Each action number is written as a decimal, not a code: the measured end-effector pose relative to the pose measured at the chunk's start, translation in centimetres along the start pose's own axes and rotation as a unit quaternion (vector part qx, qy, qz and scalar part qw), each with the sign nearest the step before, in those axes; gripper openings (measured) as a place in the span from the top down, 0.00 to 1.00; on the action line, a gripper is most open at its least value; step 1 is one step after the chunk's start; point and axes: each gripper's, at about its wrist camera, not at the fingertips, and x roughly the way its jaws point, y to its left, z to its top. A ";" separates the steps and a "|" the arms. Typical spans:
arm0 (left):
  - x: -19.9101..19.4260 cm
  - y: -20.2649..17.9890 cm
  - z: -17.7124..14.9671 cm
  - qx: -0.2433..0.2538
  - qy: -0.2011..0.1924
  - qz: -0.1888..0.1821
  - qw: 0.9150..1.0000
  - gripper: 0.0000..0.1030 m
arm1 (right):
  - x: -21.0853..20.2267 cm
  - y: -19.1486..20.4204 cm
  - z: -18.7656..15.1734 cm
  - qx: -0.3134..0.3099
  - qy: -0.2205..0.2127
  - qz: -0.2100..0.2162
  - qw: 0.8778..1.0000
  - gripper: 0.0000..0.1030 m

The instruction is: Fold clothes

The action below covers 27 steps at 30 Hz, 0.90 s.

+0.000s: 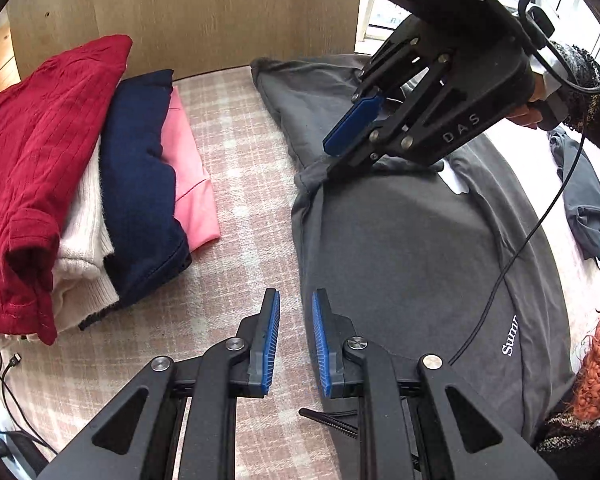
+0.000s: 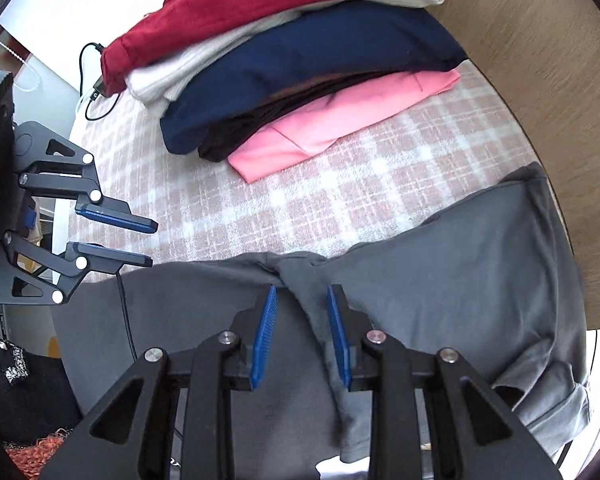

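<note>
1. Working on the grey T-shirt (image 1: 400, 248), you have it spread on the checked bedcover (image 1: 236, 184), with its sleeve (image 2: 480, 264) reaching toward the wooden headboard (image 1: 188, 12).
2. Your right gripper (image 2: 302, 336) points steeply down over the bunched seam where sleeve meets body. Its jaws stand narrow, and a ridge of grey cloth runs up between them. The wrist view shows gaps on both sides of that ridge, so I judge the pads are not pressing on it.
3. Your left gripper (image 1: 296, 340) hovers at the shirt's edge, over the border between cloth and bedcover. Its jaws are narrow and nothing sits between them.
4. Take up the fold cleanly: close the right jaws on the ridge only, not on the layer below, or the whole body will drag.
5. Use the left gripper to pin or pinch the shirt's edge before you carry the sleeve across; otherwise the hem will likely skew.
6. Keep clear of the finished stack (image 1: 84, 168) beside the shirt; it leans and looks easy to topple.
7. Mind the black cable (image 1: 512, 256) lying across the shirt.
</note>
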 end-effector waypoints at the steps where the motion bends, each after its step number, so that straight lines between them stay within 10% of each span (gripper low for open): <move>1: 0.2 -0.3 0.0 0.002 0.000 -0.004 1.000 0.84 | 0.4 0.3 0.0 -0.004 0.006 -0.007 1.000 0.74; 5: 1.1 -1.1 -0.1 0.012 0.004 -0.017 1.000 0.84 | 1.2 0.2 0.2 0.008 0.011 -0.005 1.000 0.95; 14: 1.3 0.3 0.7 -0.017 -0.014 -0.019 1.000 0.84 | 0.0 0.4 3.5 0.034 -0.055 0.009 0.998 0.98; 27: 1.9 0.2 0.9 -0.012 -0.017 -0.029 0.999 0.84 | 1.6 2.7 0.8 -0.034 0.033 -0.053 0.997 0.72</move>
